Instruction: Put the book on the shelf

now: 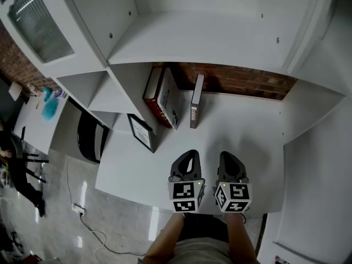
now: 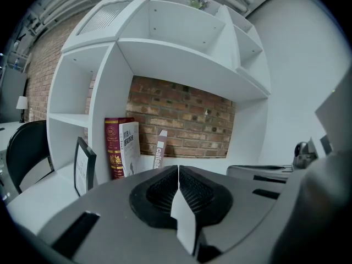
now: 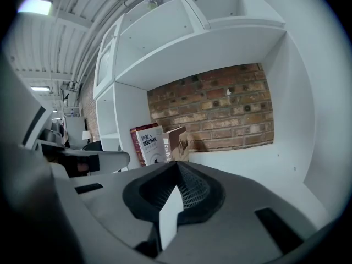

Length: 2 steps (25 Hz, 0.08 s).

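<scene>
Left gripper [image 1: 188, 154] closed, slim book [image 1: 196, 100] standing, white spine, brownish cover

You get bright, even light throughout. A ceiling lamp [image 3: 34, 5] glows at the top left of the right gripper view. Both gripper views bend hard at the edges and have black corners. The white shelf [image 1: 220, 43] looks washed out, perhaps overexposed, and glare streaks the floor [image 1: 60, 224].
</scene>
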Tool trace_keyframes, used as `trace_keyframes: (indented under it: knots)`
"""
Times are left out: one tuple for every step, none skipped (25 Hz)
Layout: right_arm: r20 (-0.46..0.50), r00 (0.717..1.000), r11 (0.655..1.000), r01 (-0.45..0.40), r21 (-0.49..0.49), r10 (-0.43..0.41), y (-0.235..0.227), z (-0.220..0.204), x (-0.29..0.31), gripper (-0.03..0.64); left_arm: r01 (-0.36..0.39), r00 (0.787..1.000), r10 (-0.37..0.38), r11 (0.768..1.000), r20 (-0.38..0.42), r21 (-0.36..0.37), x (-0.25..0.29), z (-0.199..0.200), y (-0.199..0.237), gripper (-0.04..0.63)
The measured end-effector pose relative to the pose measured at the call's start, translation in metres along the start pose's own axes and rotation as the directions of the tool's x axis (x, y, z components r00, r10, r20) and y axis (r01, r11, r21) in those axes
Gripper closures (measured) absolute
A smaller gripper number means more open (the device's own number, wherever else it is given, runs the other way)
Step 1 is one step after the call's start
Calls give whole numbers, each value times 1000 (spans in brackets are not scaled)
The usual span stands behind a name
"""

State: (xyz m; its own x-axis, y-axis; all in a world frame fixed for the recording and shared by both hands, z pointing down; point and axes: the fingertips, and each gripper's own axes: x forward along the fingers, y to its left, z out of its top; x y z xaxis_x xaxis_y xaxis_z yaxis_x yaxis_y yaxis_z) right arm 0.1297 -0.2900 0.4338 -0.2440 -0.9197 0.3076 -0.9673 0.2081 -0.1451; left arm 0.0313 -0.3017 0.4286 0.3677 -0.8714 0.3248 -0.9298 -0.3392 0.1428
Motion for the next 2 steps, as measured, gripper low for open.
trace_keyframes:
  knots:
    - [2,1000,1000,1,1,-1,-1,1,0,600,1,1000,-1,1000,0,0,0,0,-1,575]
    - [3,1000,1000,3,2,-3,-1,1,-1,600,2,1000,-2,1000,0,1,0,0,-1,575]
